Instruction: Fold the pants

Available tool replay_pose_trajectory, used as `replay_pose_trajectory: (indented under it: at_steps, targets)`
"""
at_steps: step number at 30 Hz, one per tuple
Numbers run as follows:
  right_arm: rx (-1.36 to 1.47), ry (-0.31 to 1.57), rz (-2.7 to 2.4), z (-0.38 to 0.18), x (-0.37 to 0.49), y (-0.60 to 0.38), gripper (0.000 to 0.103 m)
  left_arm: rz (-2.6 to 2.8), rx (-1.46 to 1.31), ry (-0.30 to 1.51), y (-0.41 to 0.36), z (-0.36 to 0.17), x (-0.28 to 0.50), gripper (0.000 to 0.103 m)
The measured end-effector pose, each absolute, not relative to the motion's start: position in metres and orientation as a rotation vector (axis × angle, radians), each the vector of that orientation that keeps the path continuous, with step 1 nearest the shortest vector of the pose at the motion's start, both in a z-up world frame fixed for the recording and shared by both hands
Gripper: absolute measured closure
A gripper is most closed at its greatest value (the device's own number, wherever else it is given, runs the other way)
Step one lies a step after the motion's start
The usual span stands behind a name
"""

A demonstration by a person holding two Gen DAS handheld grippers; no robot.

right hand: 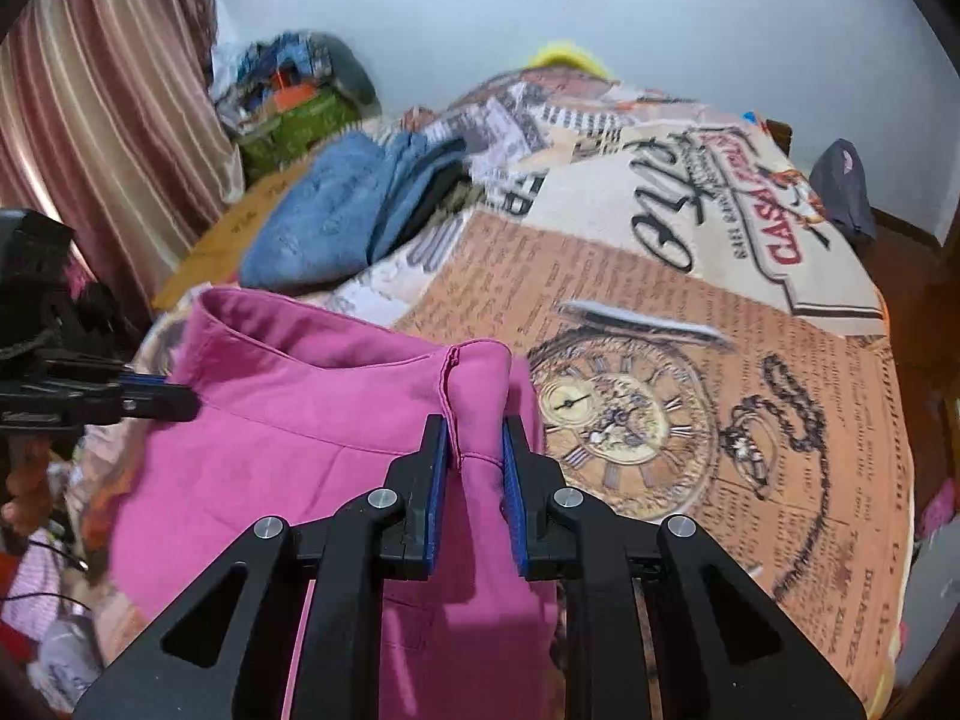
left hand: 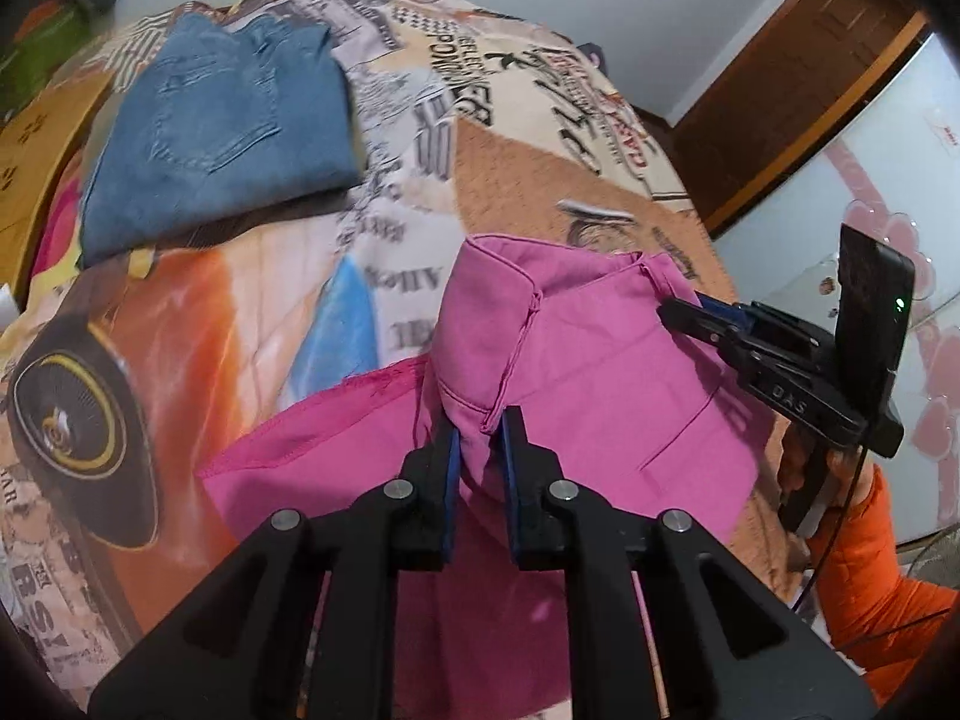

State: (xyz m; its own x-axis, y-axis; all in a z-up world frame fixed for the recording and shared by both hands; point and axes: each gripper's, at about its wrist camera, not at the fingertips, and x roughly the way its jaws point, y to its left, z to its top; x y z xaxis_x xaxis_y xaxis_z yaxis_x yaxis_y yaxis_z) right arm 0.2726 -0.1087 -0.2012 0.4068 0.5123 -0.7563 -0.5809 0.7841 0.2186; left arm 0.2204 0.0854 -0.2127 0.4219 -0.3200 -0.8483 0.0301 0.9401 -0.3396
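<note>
While both grippers, left gripper (left hand: 480,420) and right gripper (right hand: 477,426), pinch the pink pants (left hand: 600,372) waistband, keep it taut, carrying it toward twelve o'clock over the bed (right hand: 690,312).

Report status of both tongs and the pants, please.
Left tongs, right tongs shut on pink cotton pants. Folded blue denim jeans apart, not blocking.

My left camera sits just behind my left hand-held gripper (left hand: 480,426), looking steeply down along its fingers, close over the pink pants (left hand: 588,372). My right camera rides my right hand-held gripper (right hand: 477,435) likewise. Both share the pants, the bed's printed blanket (right hand: 690,300), the folded jeans (left hand: 216,132) beyond, and each other's hand-held gripper.
</note>
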Motion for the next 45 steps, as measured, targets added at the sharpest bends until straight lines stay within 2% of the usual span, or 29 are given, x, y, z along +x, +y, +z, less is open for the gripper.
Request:
replay_pose_trajectory:
  at_steps: [2,4,5,8,13,18,21,24,31,32,34,35,37,38,41,45]
  targets:
    - [-0.115,0.945,0.683,-0.209,0.275,-0.102,0.084,-0.215,-0.308,1.119,0.092,-0.216,0.217,0.086]
    - [-0.128,0.949,0.682,-0.209,0.276,-0.101,0.082,-0.198,-0.32,1.114,0.099,-0.215,0.213,0.074]
    - [-0.13,0.948,0.68,-0.207,0.276,-0.101,0.081,-0.184,-0.327,1.11,0.103,-0.213,0.211,0.071]
    - [-0.151,0.965,0.66,-0.203,0.276,-0.102,0.073,-0.139,-0.325,1.074,0.114,-0.202,0.203,0.071]
    - [-0.151,0.943,0.674,-0.185,0.271,-0.104,0.067,-0.072,-0.258,1.039,0.132,-0.19,0.187,0.071]
    - [-0.184,0.89,0.742,-0.162,0.254,-0.082,0.062,-0.059,-0.281,1.115,0.143,-0.217,0.175,0.071]
    - [-0.187,0.891,0.82,-0.158,0.241,-0.062,0.058,-0.063,-0.32,1.148,0.145,-0.235,0.168,0.066]
    - [-0.186,0.918,0.893,-0.161,0.229,-0.038,0.058,-0.063,-0.342,1.163,0.143,-0.247,0.161,0.06]
    - [-0.166,0.981,0.945,-0.178,0.213,0.008,0.051,-0.088,-0.397,1.138,0.145,-0.261,0.159,0.06]
    - [-0.183,0.99,0.941,-0.182,0.211,0.016,0.051,-0.095,-0.404,1.13,0.146,-0.261,0.159,0.063]
    - [-0.226,0.99,0.921,-0.188,0.21,0.026,0.051,-0.123,-0.425,1.111,0.147,-0.262,0.16,0.088]
    - [-0.236,0.977,0.908,-0.189,0.21,0.026,0.052,-0.13,-0.431,1.11,0.147,-0.262,0.162,0.09]
    - [-0.263,0.951,0.862,-0.194,0.213,0.029,0.068,-0.126,-0.419,1.096,0.146,-0.262,0.164,0.097]
    - [-0.27,0.958,0.858,-0.195,0.215,0.029,0.078,-0.123,-0.407,1.091,0.145,-0.261,0.166,0.098]
    - [-0.265,0.964,0.866,-0.197,0.22,0.028,0.084,-0.12,-0.383,1.078,0.144,-0.258,0.173,0.1]
    - [-0.233,0.972,0.888,-0.195,0.223,0.027,0.086,-0.127,-0.365,1.049,0.147,-0.248,0.191,0.101]
